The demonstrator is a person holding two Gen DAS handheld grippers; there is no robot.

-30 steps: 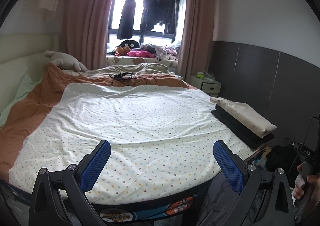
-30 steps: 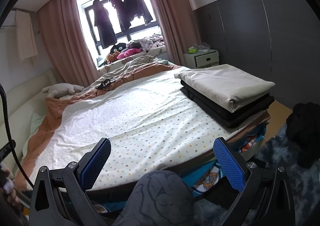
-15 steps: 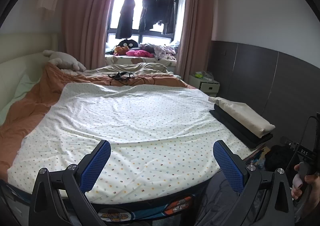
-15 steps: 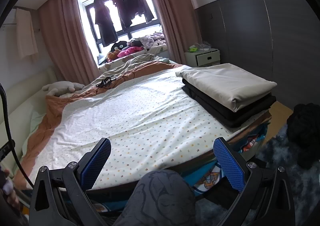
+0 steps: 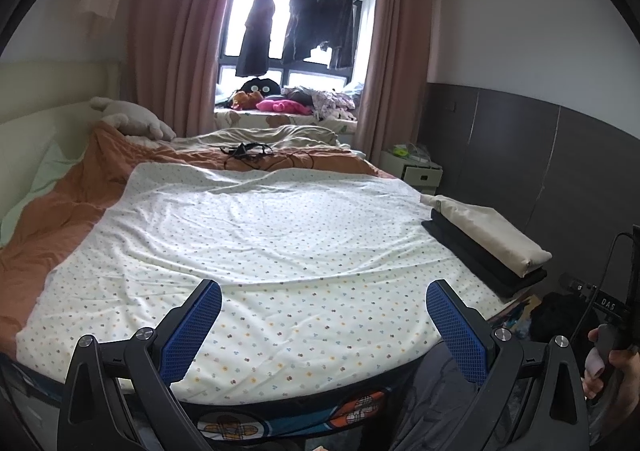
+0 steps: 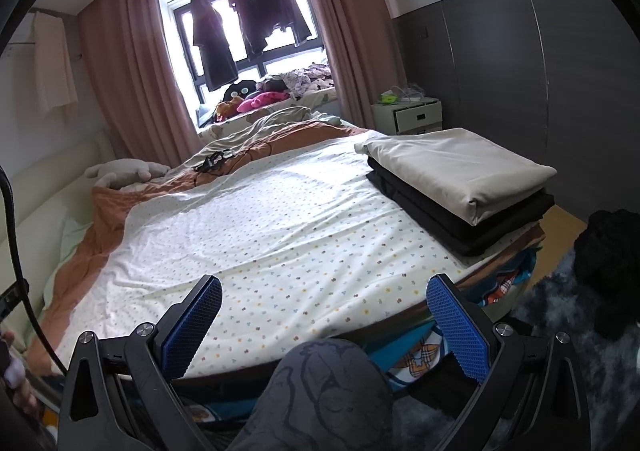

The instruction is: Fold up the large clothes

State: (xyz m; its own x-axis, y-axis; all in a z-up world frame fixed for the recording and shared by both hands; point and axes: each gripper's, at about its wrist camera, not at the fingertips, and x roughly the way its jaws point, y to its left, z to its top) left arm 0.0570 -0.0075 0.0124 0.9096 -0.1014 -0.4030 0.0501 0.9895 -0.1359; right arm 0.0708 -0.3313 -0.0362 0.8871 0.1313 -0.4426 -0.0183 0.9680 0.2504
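A large white sheet with small coloured dots (image 5: 272,251) lies spread flat over the bed; it also shows in the right wrist view (image 6: 272,235). My left gripper (image 5: 324,325) is open and empty, held above the sheet's near edge. My right gripper (image 6: 324,325) is open and empty, above the bed's near right edge. A folded stack, a beige piece (image 6: 460,171) on black pieces (image 6: 472,223), sits on the bed's right corner and also shows in the left wrist view (image 5: 488,239).
An orange duvet (image 5: 60,207) lies under the sheet, with black cables (image 5: 248,151) at the far end and a plush toy (image 5: 128,119) by the headboard. A white nightstand (image 6: 412,117) stands by the dark wall. A dark clothes heap (image 6: 608,251) lies on the rug. My knee (image 6: 320,391) is below.
Both views have shifted slightly: the left one drew back a little and the right one swung a bit left. Both grippers stay open and empty.
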